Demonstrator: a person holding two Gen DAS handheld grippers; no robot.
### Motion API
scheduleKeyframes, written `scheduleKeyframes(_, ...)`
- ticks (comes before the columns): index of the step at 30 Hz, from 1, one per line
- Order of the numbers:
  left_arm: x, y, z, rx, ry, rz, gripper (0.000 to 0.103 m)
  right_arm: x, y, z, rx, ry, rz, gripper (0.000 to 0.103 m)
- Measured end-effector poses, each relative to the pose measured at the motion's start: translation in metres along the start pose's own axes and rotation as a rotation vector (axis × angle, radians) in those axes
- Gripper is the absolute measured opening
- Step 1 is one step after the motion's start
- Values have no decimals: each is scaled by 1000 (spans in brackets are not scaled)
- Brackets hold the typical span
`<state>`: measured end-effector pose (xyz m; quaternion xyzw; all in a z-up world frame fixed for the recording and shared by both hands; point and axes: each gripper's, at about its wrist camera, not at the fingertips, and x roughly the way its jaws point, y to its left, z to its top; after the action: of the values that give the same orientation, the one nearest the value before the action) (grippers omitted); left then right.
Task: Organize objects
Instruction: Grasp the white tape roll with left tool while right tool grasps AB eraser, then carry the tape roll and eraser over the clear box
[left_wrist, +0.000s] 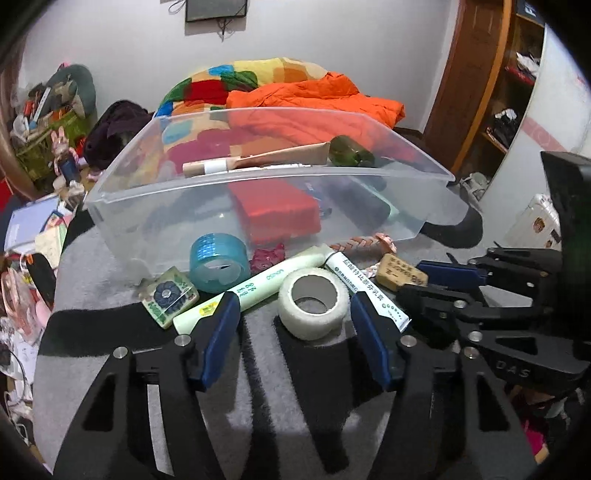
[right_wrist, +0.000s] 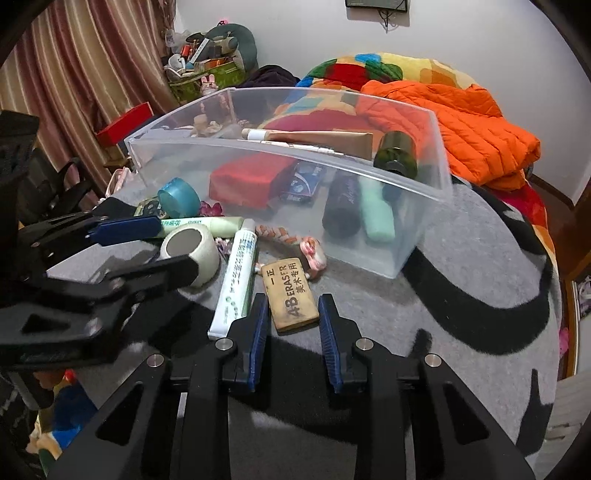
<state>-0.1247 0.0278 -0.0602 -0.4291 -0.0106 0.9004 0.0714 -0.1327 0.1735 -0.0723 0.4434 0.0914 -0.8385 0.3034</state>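
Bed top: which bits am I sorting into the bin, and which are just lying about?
Job:
bin
white tape
blue tape
eraser
white tube
green tube
left gripper, right gripper, both open

Lying about:
orange jacket
patchwork quilt
curtain

Both cameras sit low and close, looking forward over the grey blanket (left_wrist: 258, 354) at the clear box (left_wrist: 258, 192). The left one looks from the left side. Both see the white tape (right_wrist: 192, 251).
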Motion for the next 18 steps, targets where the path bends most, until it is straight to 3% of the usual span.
scheduleKeyframes(2,3,-5,-1,19,-2,9,57,-4,-3,-3,6,-5,-8,25)
scheduleKeyframes(4,6,-8,-1,23,1,0,40,-6,-6,-6,15,-8,-13,25)
scheduleKeyframes(5,9,-9,-2,24,7,-4,38,-8,-7,-7,21,-9,-13,25)
scheduleKeyframes(10,0,-10,-6,23,-31,5,38,-21,-12,-10,45,-33,-16,24)
scheduleKeyframes(18,-45,-4,1,25,-144,43,38,-46,-16,1,68,-113,-13,23)
